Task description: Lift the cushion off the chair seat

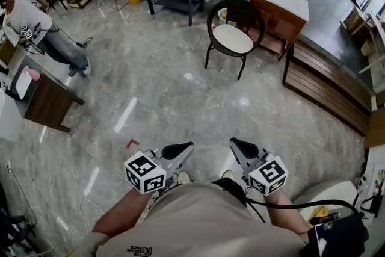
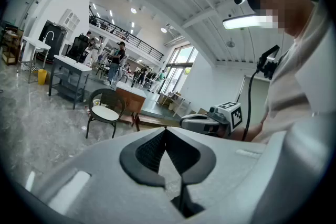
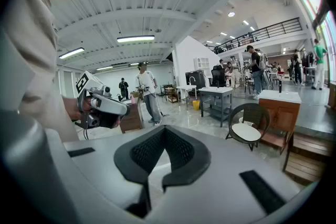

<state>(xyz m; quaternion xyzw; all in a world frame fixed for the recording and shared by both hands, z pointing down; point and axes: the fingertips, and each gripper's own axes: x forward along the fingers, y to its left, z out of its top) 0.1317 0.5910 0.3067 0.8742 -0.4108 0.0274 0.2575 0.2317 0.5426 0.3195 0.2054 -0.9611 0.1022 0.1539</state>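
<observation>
Ahead, marble floor (image 1: 156,99) separates the grippers from the furniture. A white-topped wooden cabinet (image 1: 280,9) stands just beside the black chair (image 1: 237,21), whose seat holds the white cushion (image 1: 233,38). The left gripper (image 1: 180,150) and right gripper (image 1: 242,147) are closed and empty.

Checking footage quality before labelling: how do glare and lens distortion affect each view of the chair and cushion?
Head view: bright glare streaks on the floor, yet chair and cushion stay clear. Left gripper view: strong fisheye, dark corners, overexposed ceiling lamp. Right gripper view: same fisheye, cushion small.
</observation>
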